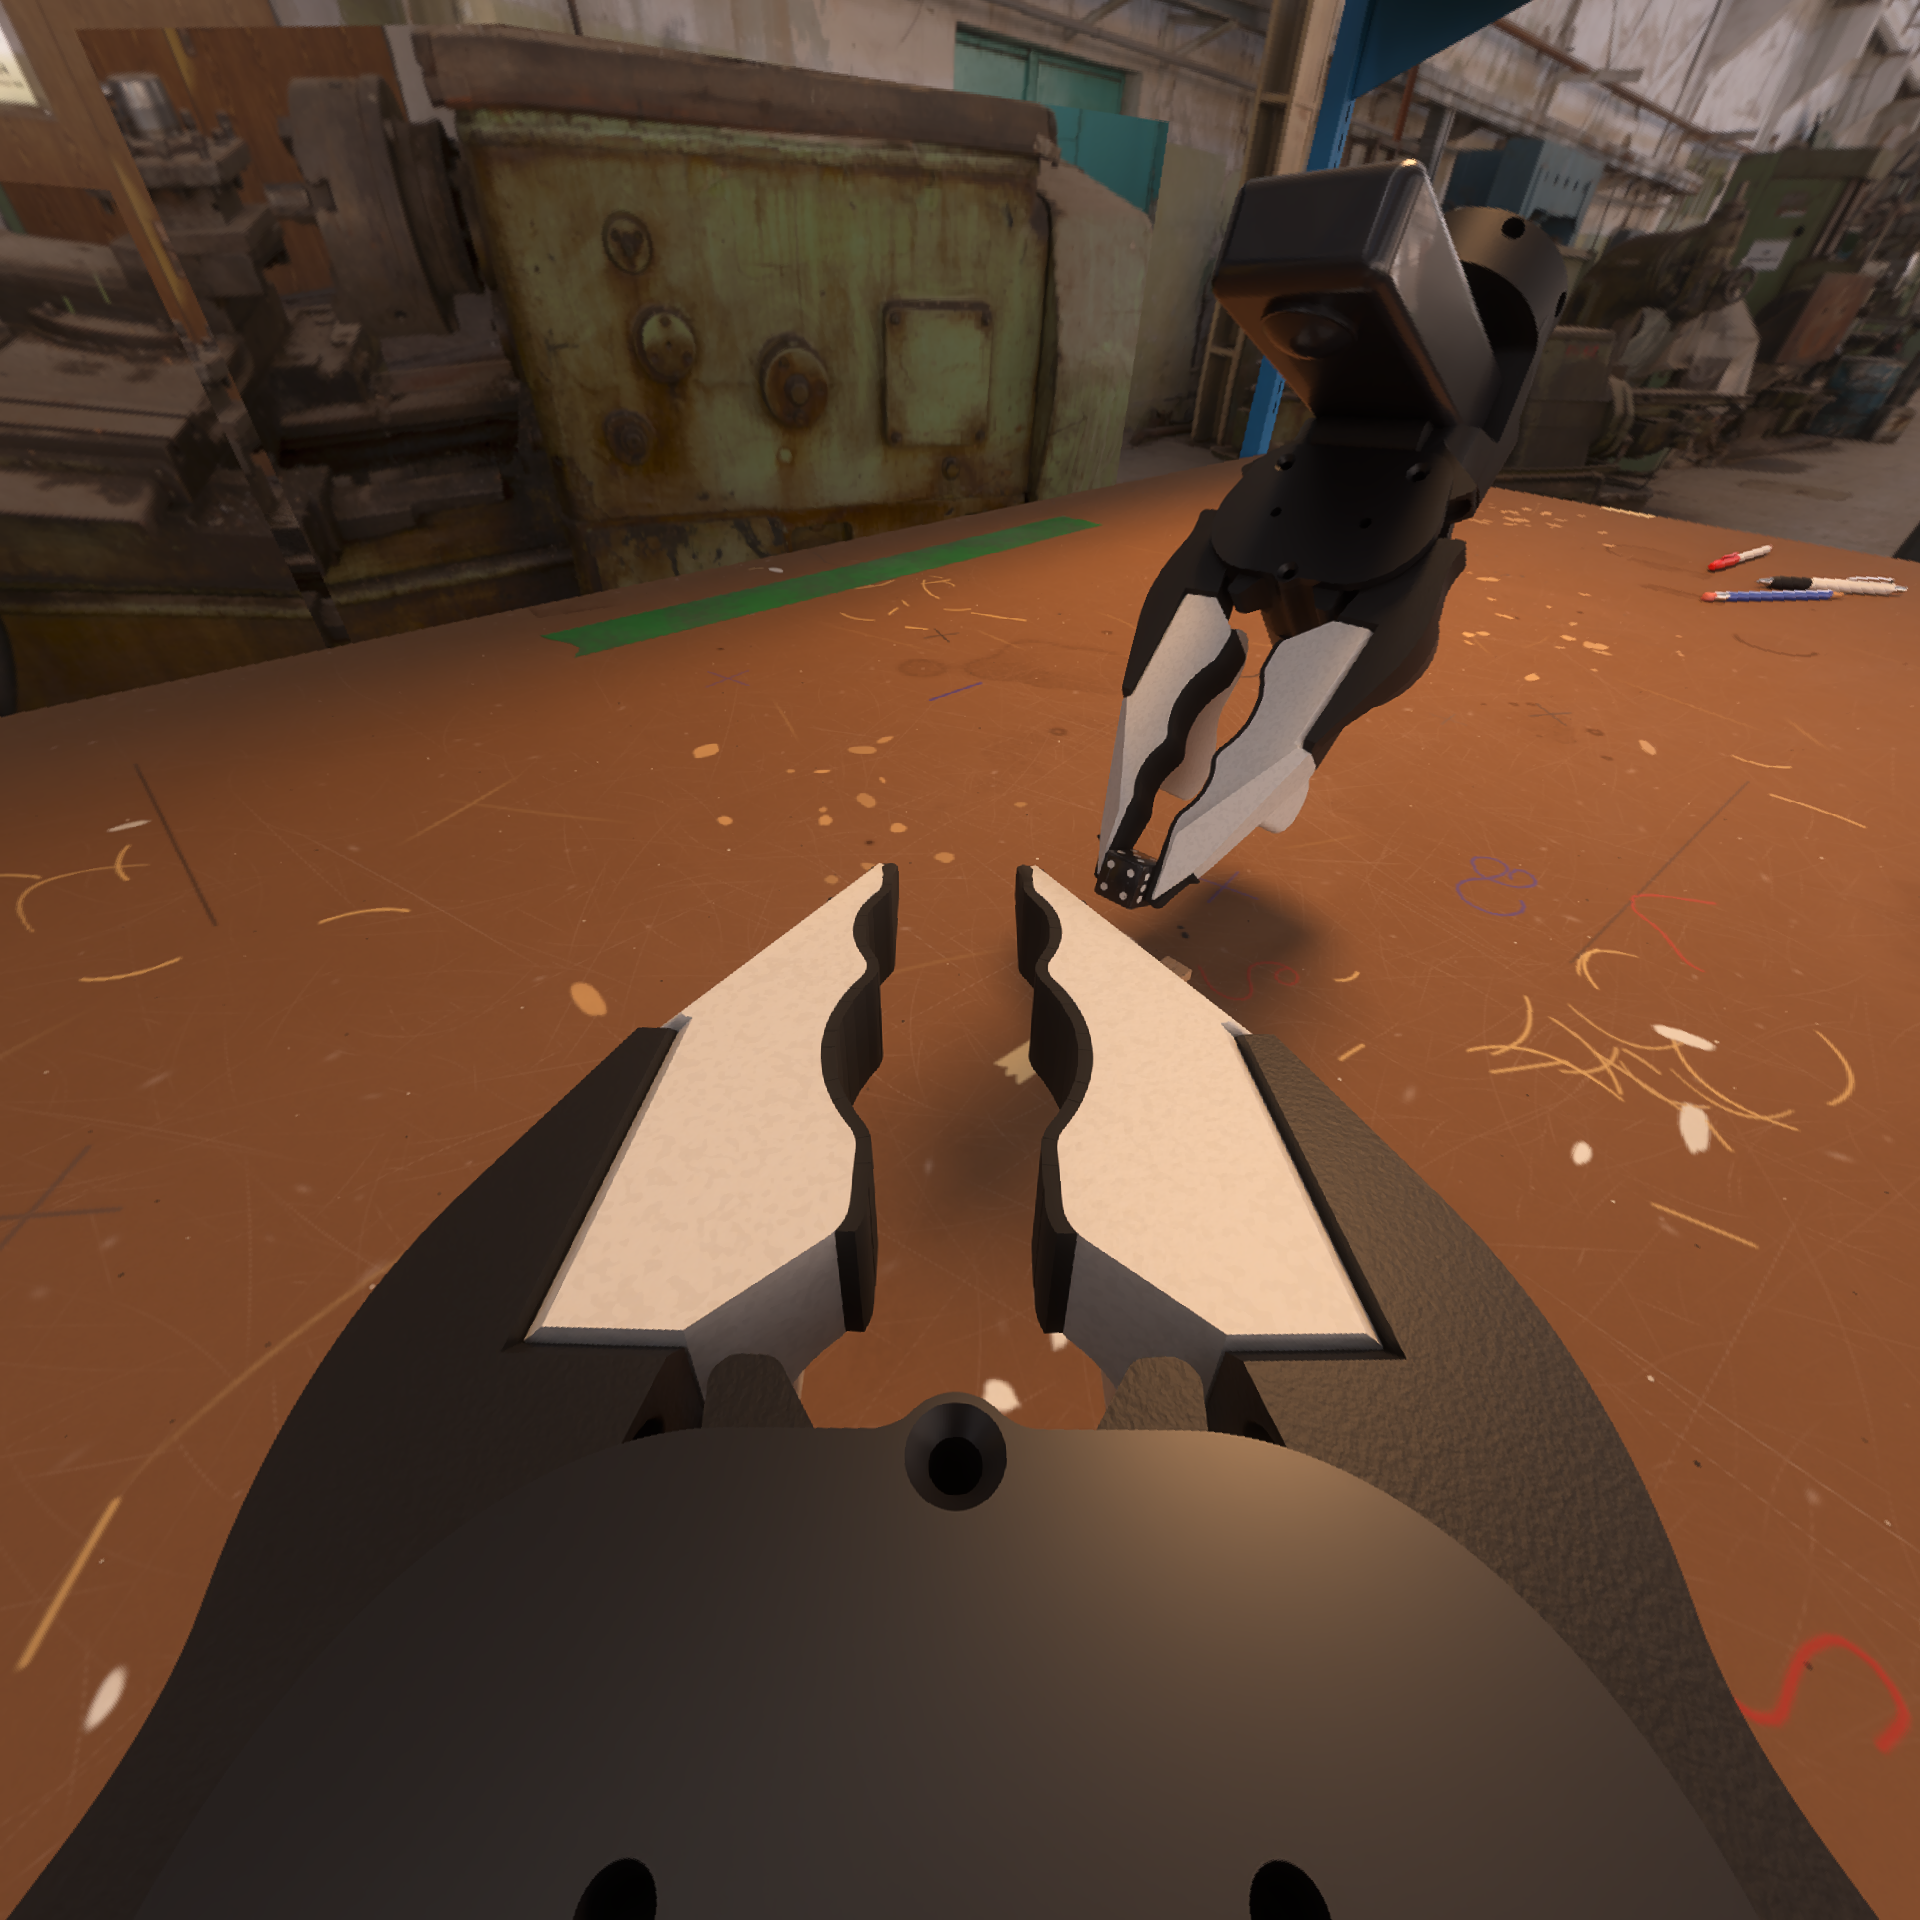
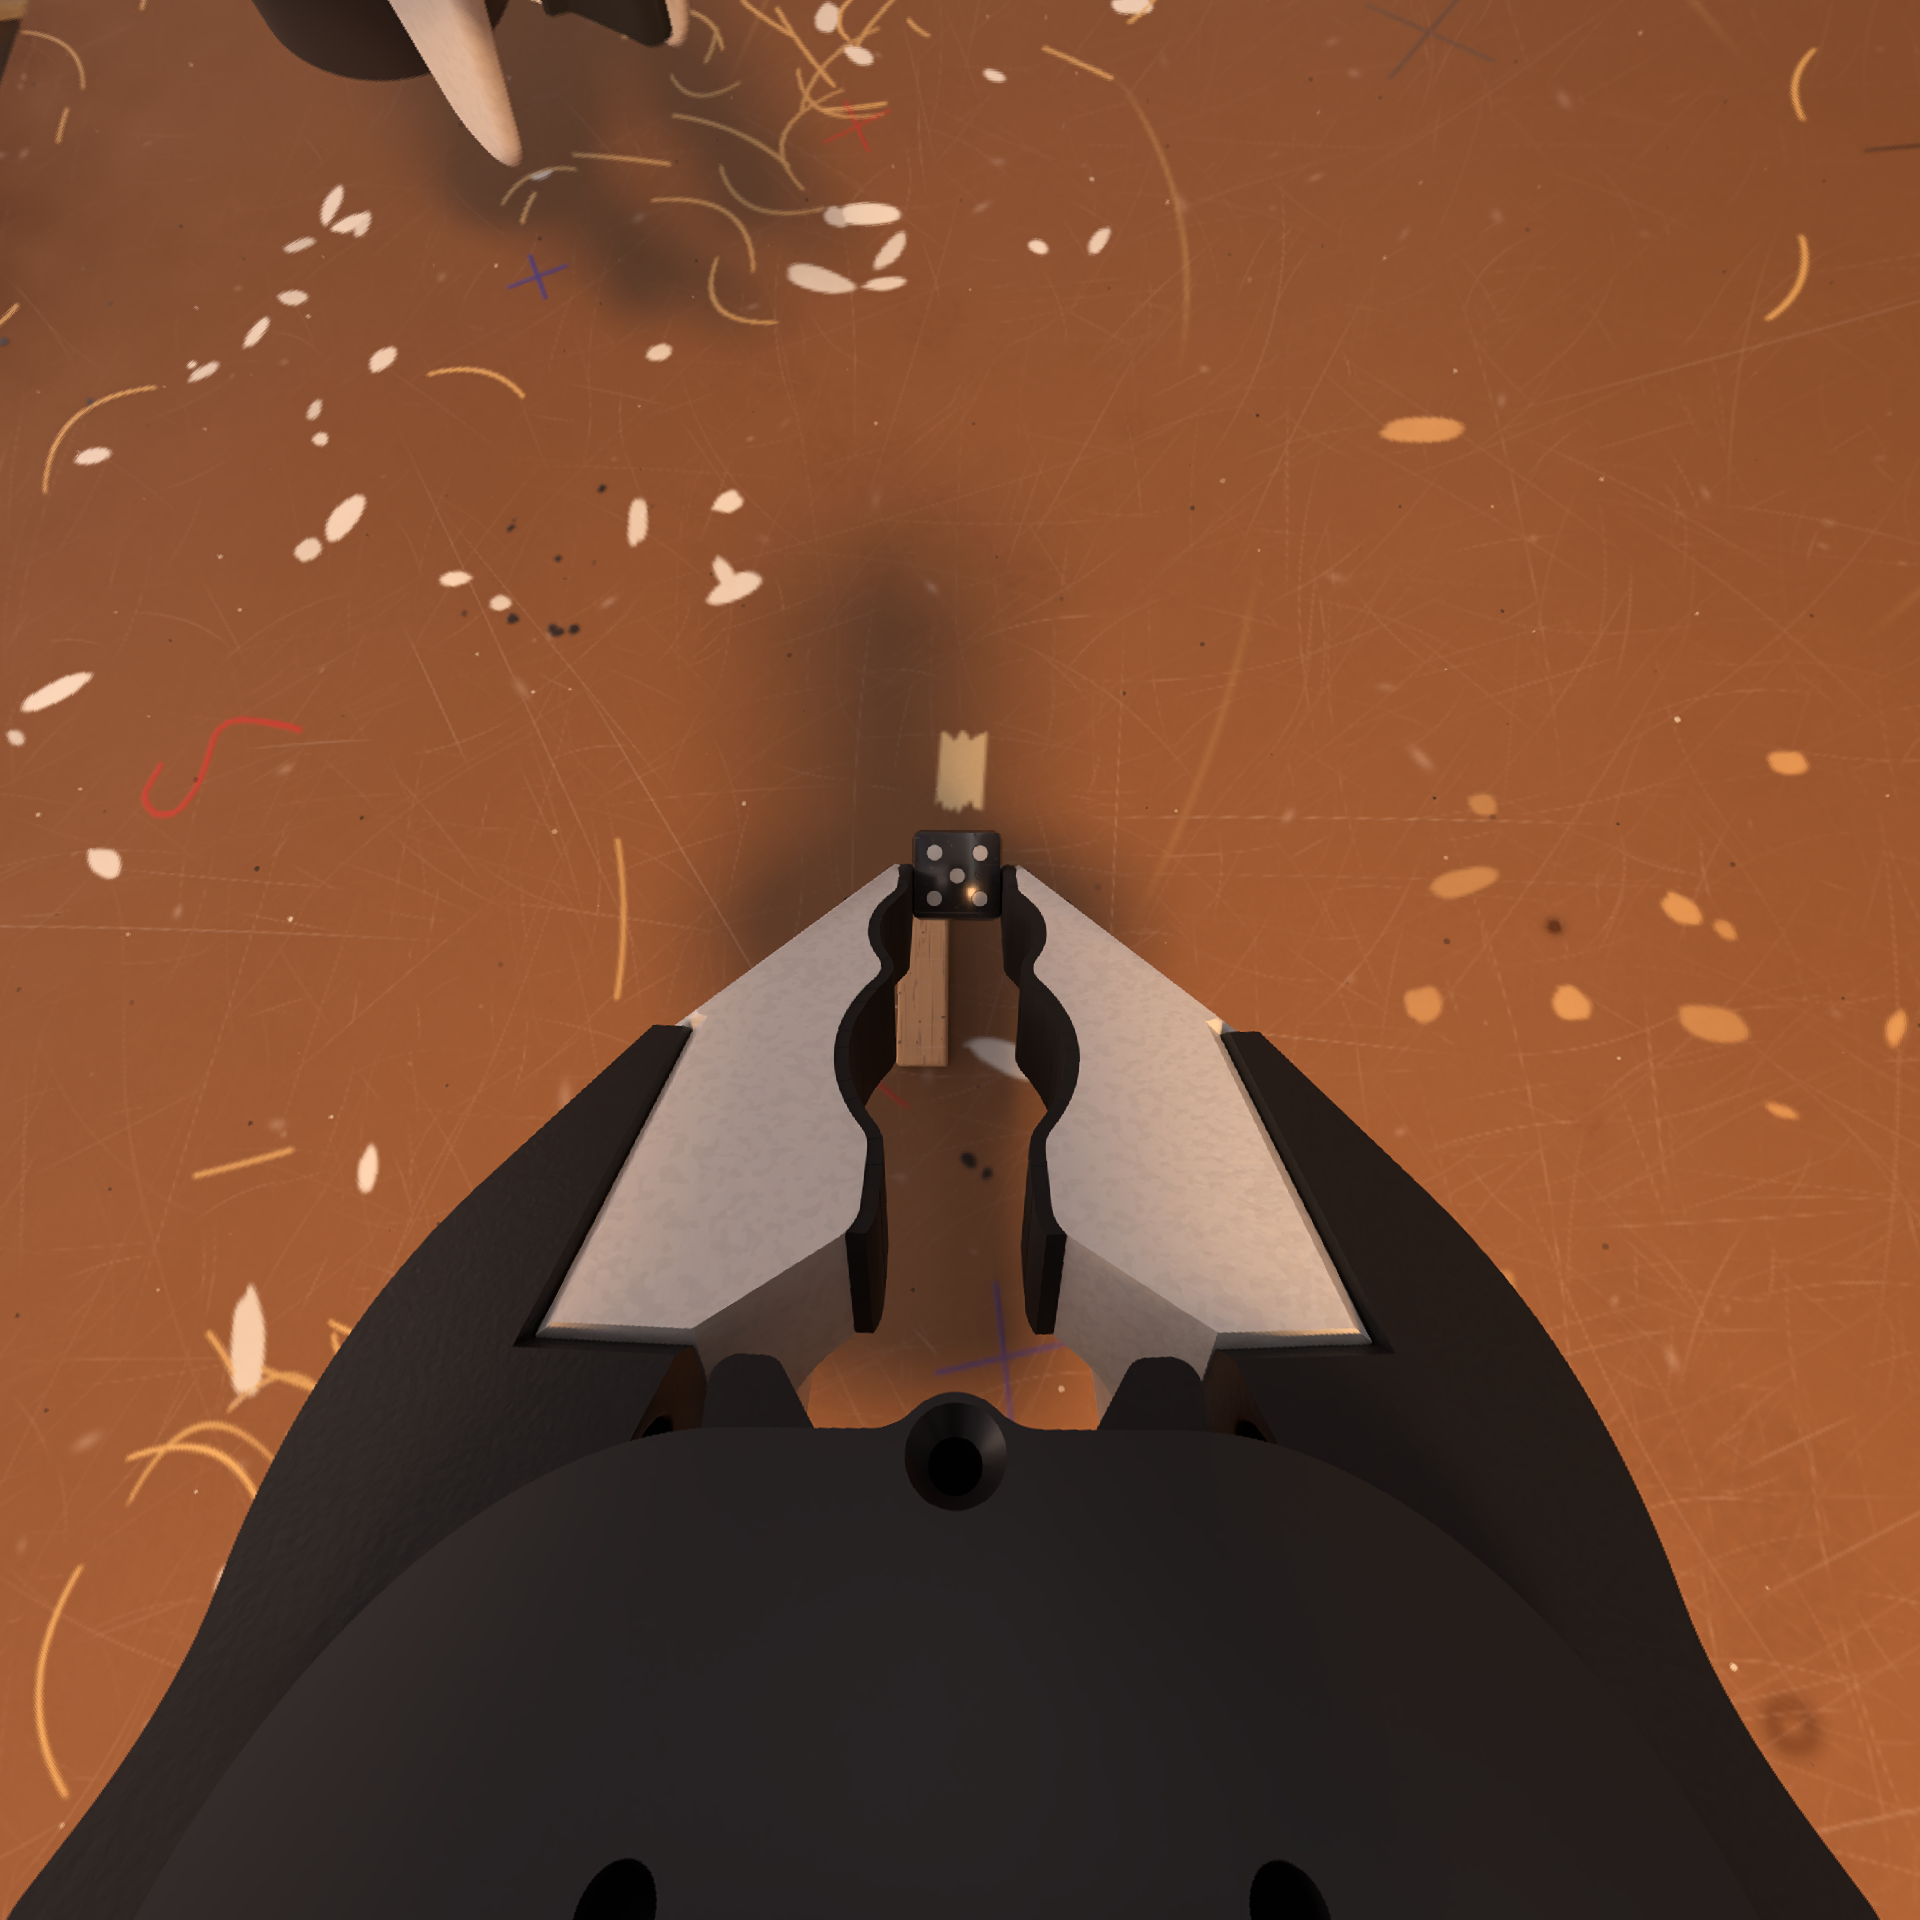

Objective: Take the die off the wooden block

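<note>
A small black die [image 2: 956, 875] with white pips sits between the fingertips of my right gripper [image 2: 956, 881], which is shut on it. A narrow wooden block [image 2: 923, 992] shows just below the die, between the right fingers, on the brown table [image 2: 1455, 623]. In the left wrist view the right gripper [image 1: 1132, 883] holds the die [image 1: 1124, 878] slightly above the table. A corner of the block [image 1: 1179, 966] peeks out behind my left finger. My left gripper [image 1: 956, 883] is open and empty, close to the left of the die.
Several markers [image 1: 1787, 582] lie at the table's far right. A green tape strip [image 1: 821, 582] runs along the far edge, with a rusty machine [image 1: 748, 332] beyond. A tan tape scrap [image 2: 961, 769] lies ahead of the die. A left finger [image 2: 488, 104] shows top left.
</note>
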`<state>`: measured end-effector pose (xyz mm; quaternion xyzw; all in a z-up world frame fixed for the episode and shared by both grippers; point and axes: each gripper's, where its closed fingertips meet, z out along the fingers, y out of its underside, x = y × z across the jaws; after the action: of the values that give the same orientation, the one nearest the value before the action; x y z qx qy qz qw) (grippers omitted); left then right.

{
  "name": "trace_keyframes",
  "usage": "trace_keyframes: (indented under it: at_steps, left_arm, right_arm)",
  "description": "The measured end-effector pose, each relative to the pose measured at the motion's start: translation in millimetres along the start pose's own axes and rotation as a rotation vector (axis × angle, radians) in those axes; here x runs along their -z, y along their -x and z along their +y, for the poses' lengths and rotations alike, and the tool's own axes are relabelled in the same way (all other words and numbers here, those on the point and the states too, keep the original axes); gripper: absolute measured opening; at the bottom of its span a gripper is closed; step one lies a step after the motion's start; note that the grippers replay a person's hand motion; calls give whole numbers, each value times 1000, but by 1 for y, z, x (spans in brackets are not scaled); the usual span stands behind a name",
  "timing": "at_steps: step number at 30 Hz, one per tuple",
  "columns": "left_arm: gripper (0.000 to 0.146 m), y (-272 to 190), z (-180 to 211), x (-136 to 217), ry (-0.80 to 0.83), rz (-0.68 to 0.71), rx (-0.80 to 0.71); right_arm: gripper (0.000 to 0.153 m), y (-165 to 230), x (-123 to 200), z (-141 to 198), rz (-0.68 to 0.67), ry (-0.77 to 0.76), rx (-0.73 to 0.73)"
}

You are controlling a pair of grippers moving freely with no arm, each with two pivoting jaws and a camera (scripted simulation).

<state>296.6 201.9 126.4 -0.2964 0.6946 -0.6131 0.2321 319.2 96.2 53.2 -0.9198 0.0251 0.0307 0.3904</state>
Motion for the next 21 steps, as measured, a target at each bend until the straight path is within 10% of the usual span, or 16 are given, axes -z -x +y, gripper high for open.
trace_keyframes:
  at_steps: [21]
  left_arm:
    - [22,0,11,-7,55,22,30]
  right_arm:
    - [16,3,2,-6,8,-34,47]
